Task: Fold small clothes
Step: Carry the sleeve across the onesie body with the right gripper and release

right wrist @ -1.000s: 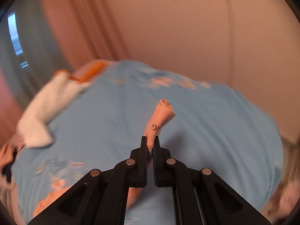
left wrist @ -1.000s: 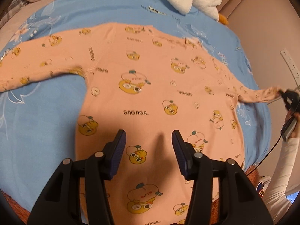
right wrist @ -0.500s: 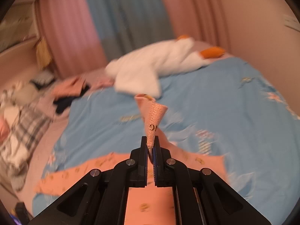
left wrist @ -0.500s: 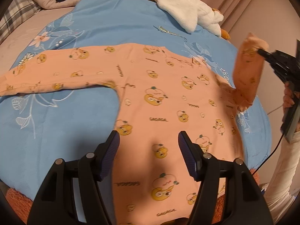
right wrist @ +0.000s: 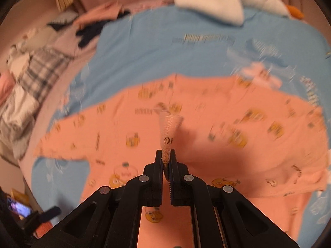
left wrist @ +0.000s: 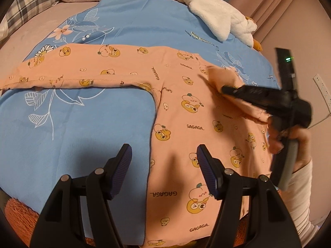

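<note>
1. The peach long-sleeved top (left wrist: pixel 186 124) lies flat on the blue bedspread (left wrist: pixel 93 134) of the bed, printed side up, body running toward the near edge — a layout that leaves both sleeves free to be folded inward.
2. The right gripper (right wrist: pixel 166 163) has its jaws pressed together on the cuff of the right sleeve (right wrist: pixel 169 128), the ribbed end sticking up out of the pinch. In the left wrist view this gripper (left wrist: pixel 224 88) reaches in over the chest, and the sleeve (left wrist: pixel 244 101) is doubled back across the body; holding the very tip likely lets the whole sleeve be laid over in one sweep.
3. The left gripper (left wrist: pixel 163 165) hovers above the lower body of the top, straddling its left edge, jaws spread and nothing between them — probably waiting clear of the fabric so the fold is not disturbed.
4. The left sleeve (left wrist: pixel 72 72) is stretched straight out to the side, not yet folded.
5. Compared with a second ago, the right sleeve no longer lies out flat toward the bed's edge; half a second ago it hung raised in the air, and now it is down over the chest. The left jaws stand wider than they did a second ago.
6. A white plush toy (left wrist: pixel 217 18) rests at the far end of the bed, well apart from the work.
</note>
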The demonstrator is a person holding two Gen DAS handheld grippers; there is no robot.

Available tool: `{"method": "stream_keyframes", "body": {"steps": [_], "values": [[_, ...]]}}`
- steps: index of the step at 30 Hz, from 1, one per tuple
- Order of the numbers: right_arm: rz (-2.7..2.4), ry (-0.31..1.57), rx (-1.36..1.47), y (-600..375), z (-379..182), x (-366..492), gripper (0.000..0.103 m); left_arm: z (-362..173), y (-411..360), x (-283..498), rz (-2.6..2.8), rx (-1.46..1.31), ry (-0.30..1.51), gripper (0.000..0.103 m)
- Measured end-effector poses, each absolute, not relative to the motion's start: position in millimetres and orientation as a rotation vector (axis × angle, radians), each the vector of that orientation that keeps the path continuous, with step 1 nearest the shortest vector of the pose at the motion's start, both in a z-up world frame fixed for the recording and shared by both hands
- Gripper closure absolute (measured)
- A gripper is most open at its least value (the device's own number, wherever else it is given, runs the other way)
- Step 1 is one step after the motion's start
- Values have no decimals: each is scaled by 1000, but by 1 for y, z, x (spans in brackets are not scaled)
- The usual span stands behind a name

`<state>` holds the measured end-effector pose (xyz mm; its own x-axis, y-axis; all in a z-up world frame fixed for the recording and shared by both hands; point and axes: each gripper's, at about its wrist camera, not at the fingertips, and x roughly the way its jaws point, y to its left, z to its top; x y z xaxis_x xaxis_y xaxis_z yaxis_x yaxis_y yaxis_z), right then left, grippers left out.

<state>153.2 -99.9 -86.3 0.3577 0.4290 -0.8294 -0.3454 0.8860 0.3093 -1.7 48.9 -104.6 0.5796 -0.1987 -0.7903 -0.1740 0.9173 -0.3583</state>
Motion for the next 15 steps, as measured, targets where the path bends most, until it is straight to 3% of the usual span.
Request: {"method": "stream_keyframes", "body": {"steps": [3,6,8,9,10,15], "values": [[495,1145,81,-93,-100,154,98,-105,49,-2,-16,-426,961,38],[509,1179,135,-99,-101,157,90,-106,49,-1,-18,-428,961,37],[528,1175,169,-107,-91,155,72,-106,49,1,-20,-426,960,36],[529,1161,181,-111,-88,153,53,-104,48,2,-23,-424,958,35],[530,1130,200,-120,-78,149,45,-103,48,3,-27,-426,955,34],[481,1026,315,-173,-50,130,32,-93,44,21,-94,-462,924,29]]}}
